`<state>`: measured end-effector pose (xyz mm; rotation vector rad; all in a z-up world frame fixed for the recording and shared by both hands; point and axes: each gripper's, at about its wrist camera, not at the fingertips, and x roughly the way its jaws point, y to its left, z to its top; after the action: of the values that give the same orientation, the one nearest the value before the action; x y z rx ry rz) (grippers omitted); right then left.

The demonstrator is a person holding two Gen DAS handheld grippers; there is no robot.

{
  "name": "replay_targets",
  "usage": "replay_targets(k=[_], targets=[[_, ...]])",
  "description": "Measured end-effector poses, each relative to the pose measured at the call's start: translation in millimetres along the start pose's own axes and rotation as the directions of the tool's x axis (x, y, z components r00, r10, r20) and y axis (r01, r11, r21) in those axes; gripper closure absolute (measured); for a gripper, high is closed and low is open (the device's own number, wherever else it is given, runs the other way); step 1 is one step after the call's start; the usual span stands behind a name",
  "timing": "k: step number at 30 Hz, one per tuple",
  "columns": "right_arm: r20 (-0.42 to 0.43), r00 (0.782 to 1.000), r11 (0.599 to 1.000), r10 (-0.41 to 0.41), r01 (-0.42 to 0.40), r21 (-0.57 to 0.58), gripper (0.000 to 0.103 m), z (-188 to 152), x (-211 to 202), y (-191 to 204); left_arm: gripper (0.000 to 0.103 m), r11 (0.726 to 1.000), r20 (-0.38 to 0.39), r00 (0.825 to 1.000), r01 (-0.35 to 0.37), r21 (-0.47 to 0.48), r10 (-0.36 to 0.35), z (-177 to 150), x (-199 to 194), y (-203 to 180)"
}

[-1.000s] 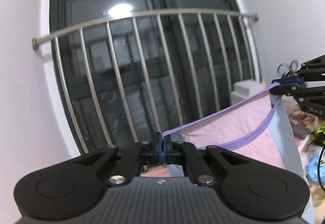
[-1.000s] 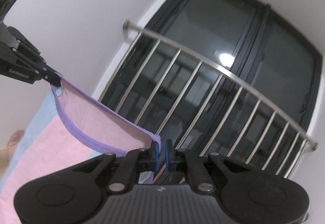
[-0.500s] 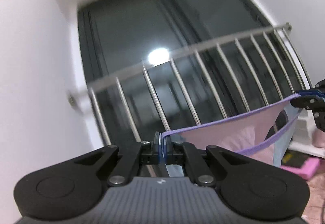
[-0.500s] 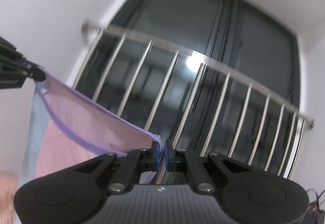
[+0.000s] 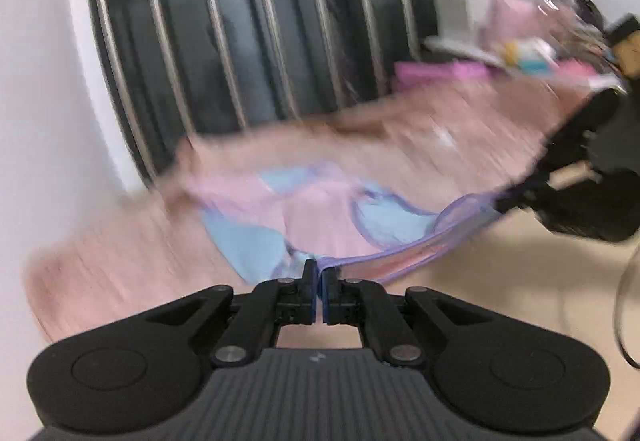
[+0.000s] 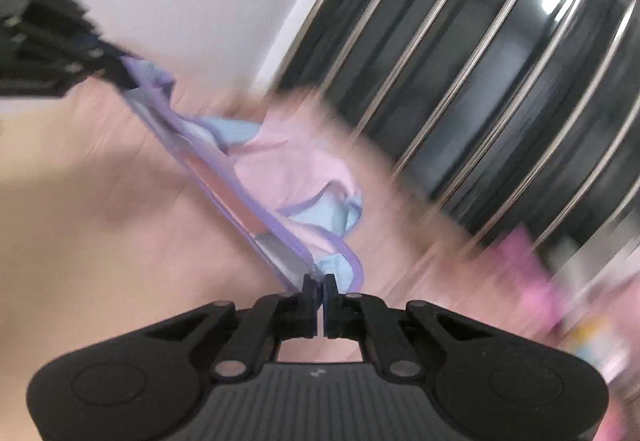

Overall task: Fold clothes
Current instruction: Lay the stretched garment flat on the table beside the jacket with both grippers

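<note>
- Setting: a dark window behind a metal railing (image 5: 256, 25) fills the back of both views; below it a wooden floor (image 5: 460, 145), heavily motion-blurred. Clutter of pink and pale items sits at the far right of the left wrist view, too smeared to name.
- Garment (image 5: 312, 217): pink and light-blue cloth with purple trim, most of it lying rumpled on the floor near the railing. One purple-edged band (image 5: 408, 261) runs taut between the two tools, lifted off the floor.
- Left hand-held gripper (image 5: 319, 279): fingers pressed together on one end of the purple edge; the cloth leaves the tips directly and spreads forward and right.
- Right hand-held gripper (image 6: 319, 287): likewise clamped on the opposite end of the same edge. In its own view the garment (image 6: 280, 177) fans out ahead and to the left of the tips.
- Each tool shows in the other's view: the right one at the far right (image 5: 516, 197), the left one at upper left (image 6: 116, 73), both at the ends of the stretched band.
- Step, as judged: laying the garment out flat on the floor, the held edge coming down last.
- Next move likely calls for keeping the edge taut, lowering both ends level so the body spreads without bunching, then releasing. The rumpled blue folds may need smoothing first.
</note>
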<state>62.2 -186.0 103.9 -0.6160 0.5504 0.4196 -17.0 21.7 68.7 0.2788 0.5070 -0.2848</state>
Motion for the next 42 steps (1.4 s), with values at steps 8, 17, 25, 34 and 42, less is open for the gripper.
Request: replay_targets(k=[8, 17, 25, 34, 42], targets=[[-0.057, 0.994, 0.993, 0.097, -0.092, 0.079, 0.102, -83, -27, 29, 0.1, 0.994, -0.069, 0.993, 0.091, -0.059, -0.095, -54, -48, -32], [-0.077, 0.976, 0.951, 0.205, -0.18, 0.251, 0.094, -159, -106, 27, 0.03, 0.943, 0.024, 0.953, 0.303, -0.138, -0.303, -48, -119, -8], [0.064, 0.979, 0.9, 0.195, -0.205, 0.385, 0.059, -119, -63, 31, 0.063, 0.979, -0.218, 0.975, 0.003, -0.202, -0.048, -35, 16, 23], [0.023, 0.959, 0.863, 0.282, -0.264, 0.432, 0.096, -110, -9, 34, 0.103, 0.954, -0.199, 0.965, 0.112, -0.278, -0.171, -50, 19, 16], [-0.162, 0.986, 0.929, -0.036, 0.093, 0.358, 0.097, -121, 1, -9, 0.097, 0.822, -0.04, 0.919, 0.33, -0.465, -0.392, -63, -49, -28]])
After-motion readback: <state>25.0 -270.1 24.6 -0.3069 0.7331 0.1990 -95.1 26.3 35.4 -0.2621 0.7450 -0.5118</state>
